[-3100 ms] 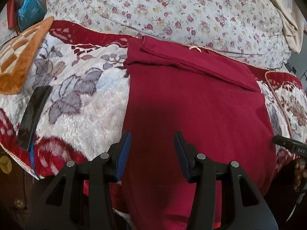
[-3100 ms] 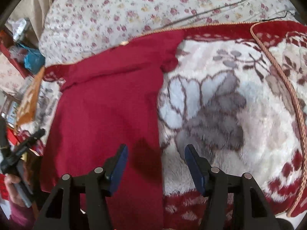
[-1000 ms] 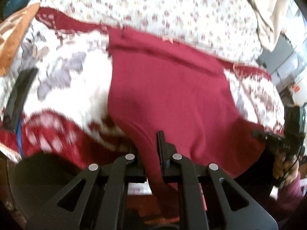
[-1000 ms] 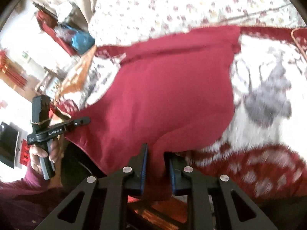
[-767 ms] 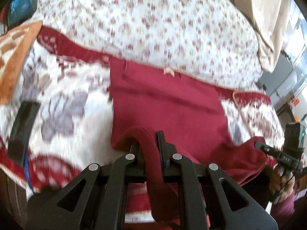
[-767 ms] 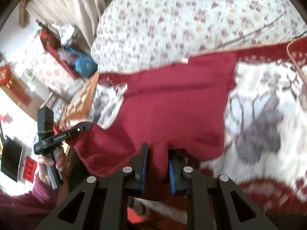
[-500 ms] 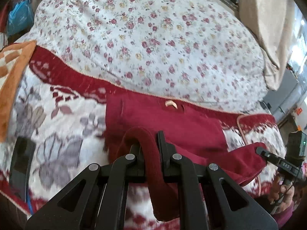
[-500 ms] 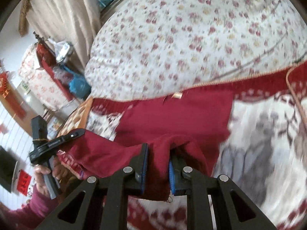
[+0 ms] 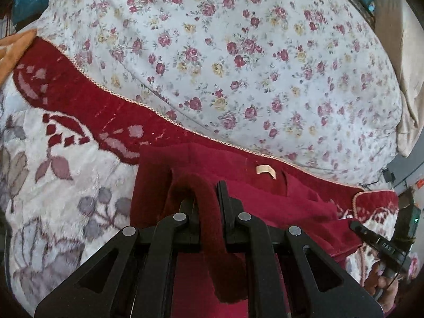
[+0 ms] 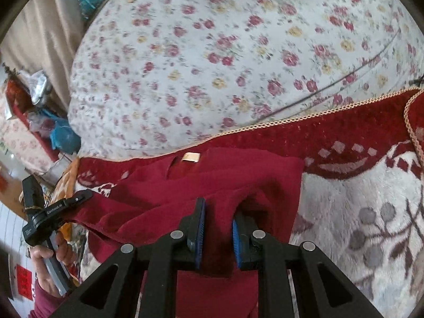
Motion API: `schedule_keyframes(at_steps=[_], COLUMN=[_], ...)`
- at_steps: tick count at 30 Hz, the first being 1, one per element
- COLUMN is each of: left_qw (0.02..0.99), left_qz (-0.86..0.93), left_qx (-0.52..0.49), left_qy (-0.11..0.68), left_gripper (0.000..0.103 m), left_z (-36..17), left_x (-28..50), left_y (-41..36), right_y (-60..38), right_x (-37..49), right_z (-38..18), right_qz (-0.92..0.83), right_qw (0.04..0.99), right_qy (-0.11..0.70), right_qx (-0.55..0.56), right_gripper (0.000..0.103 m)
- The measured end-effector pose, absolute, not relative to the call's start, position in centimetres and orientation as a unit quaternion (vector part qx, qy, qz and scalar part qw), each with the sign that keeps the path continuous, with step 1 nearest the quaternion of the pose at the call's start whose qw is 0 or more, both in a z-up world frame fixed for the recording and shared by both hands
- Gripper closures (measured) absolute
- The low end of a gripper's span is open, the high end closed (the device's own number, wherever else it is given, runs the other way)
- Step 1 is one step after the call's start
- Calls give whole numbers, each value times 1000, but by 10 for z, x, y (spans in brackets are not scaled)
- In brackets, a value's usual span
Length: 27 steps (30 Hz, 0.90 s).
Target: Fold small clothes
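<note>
Carrying the near hem of a dark red knit garment [image 9: 278, 201] toward twelve o'clock, we now hold it just short of the far edge with its small tan label [image 9: 265, 171], where half a second ago more cloth showed between. Our left gripper [image 9: 208, 206] is clamped narrow on a hump of the hem, and our right gripper [image 10: 217, 228] pinches its own corner, blue pads [image 10: 200, 228] slightly parted around thick fabric. We judge the first fold nearly closed over the plush floral blanket [image 9: 66, 180], below the flowered quilt [image 9: 238, 53] at twelve o'clock.
</note>
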<state>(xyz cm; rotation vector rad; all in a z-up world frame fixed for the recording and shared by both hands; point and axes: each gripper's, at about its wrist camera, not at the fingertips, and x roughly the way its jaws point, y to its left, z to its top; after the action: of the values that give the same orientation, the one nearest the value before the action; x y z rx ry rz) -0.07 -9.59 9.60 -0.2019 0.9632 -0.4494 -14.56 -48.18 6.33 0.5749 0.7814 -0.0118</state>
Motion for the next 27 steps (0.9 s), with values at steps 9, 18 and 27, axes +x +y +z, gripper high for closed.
schedule_keyframes(at_steps=[9, 18, 27], left_qw=[848, 838, 863], left_qz=[-212, -268, -254], left_qx=[-127, -151, -145], left_qy=[468, 451, 411], left_gripper=[96, 57, 33], left_z=[74, 98, 107], left_x=[31, 23, 15], left_y=[-96, -83, -75], right_y=[-495, -531, -461], right_x=[-115, -145, -134], right_z=[45, 58, 59], right_qz=[-13, -39, 97], right_qw=[900, 885, 886], right_qy=[344, 325, 399], right_qx=[268, 330, 215], right_gripper=[85, 53, 53])
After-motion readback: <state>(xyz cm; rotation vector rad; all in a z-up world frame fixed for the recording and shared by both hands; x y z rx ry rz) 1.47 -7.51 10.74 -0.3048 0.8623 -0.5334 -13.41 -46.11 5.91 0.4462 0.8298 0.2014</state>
